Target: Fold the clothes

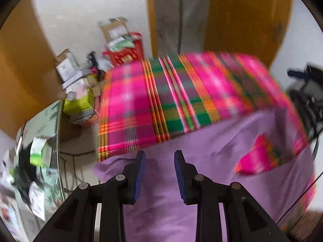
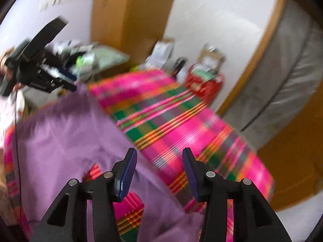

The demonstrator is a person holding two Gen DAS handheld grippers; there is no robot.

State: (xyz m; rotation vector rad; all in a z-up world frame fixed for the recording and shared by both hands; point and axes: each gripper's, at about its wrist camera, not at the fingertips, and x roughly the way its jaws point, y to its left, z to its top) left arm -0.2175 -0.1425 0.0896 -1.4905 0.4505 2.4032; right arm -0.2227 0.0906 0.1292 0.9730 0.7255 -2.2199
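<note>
Jaws apart on both, left gripper point(image 1: 159, 157) and right gripper point(image 2: 159, 155) over purple garment point(image 1: 181, 181), hand point(image 2: 6, 70) only in right view

Garment point(image 1: 181, 181) spread on the near part of the cloth-covered table point(image 1: 141, 104), boxes point(image 1: 68, 68) heaped on the floor behind its far left corner, basket point(image 1: 127, 54) just beyond the far edge, door point(image 1: 248, 16) behind

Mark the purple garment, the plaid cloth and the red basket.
purple garment point(image 1: 201, 161), left wrist view, on its flat middle.
plaid cloth point(image 1: 141, 104), left wrist view, on a bare pink patch.
red basket point(image 2: 203, 84), right wrist view, on its front wall.
</note>
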